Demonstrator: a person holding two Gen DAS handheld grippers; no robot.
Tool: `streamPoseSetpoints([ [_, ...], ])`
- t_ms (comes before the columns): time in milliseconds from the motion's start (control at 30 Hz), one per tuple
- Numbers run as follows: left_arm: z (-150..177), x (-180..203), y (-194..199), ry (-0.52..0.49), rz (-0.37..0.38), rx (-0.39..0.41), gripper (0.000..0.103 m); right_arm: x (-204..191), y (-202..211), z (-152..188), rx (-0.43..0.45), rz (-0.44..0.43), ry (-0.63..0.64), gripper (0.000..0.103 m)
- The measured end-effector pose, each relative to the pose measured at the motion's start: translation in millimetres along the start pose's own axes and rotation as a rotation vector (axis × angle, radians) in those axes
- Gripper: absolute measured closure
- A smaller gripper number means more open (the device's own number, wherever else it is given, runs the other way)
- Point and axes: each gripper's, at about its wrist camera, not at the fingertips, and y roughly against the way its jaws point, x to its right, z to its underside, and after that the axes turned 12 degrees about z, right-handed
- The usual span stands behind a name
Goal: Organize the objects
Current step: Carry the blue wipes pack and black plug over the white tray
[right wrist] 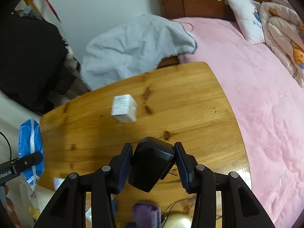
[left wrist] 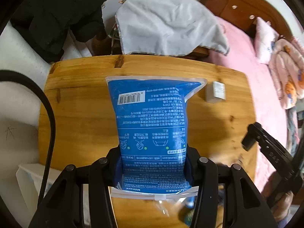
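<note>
My left gripper (left wrist: 154,163) is shut on a blue printed pouch (left wrist: 152,121) with a barcode, held out over the wooden table (left wrist: 79,102). The same blue pouch (right wrist: 31,148) shows at the left edge of the right wrist view, clamped by the left gripper's finger. My right gripper (right wrist: 153,162) is shut on a black angular plastic block (right wrist: 152,163) above the wooden table (right wrist: 190,102). A small white box (right wrist: 124,108) lies on the tabletop ahead of it; the white box (left wrist: 215,92) also sits right of the pouch. The right gripper (left wrist: 252,138) enters at the right.
A pale grey cloth (left wrist: 167,22) is draped behind the table. A pink bed (right wrist: 256,95) with pillows (right wrist: 245,17) runs along the right. Dark clothing (right wrist: 28,57) hangs at the left. A purple item (right wrist: 146,213) and a cream round object (right wrist: 176,221) lie at the near edge.
</note>
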Motion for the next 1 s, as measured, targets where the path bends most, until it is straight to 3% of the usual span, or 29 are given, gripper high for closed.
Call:
streamPoseSetpoints([
  [333,58.3,-22.1,95.3,-0.028,0.068,0.026,0.050,-48.7,98.8,39.3,0.095,-0.126,0.090,0.057],
  [700,133.9,-101.3,169.2,0.075,-0.002,0.060,0.050,-157.0,175.8,119.4,0.113,-0.301,0.318,0.057],
  [1000,185.9,-160.1,190.3,0.143,-0.082,0.040,0.049,-230.9,180.6,193.8,0.040,-0.344,0.523,0.057],
])
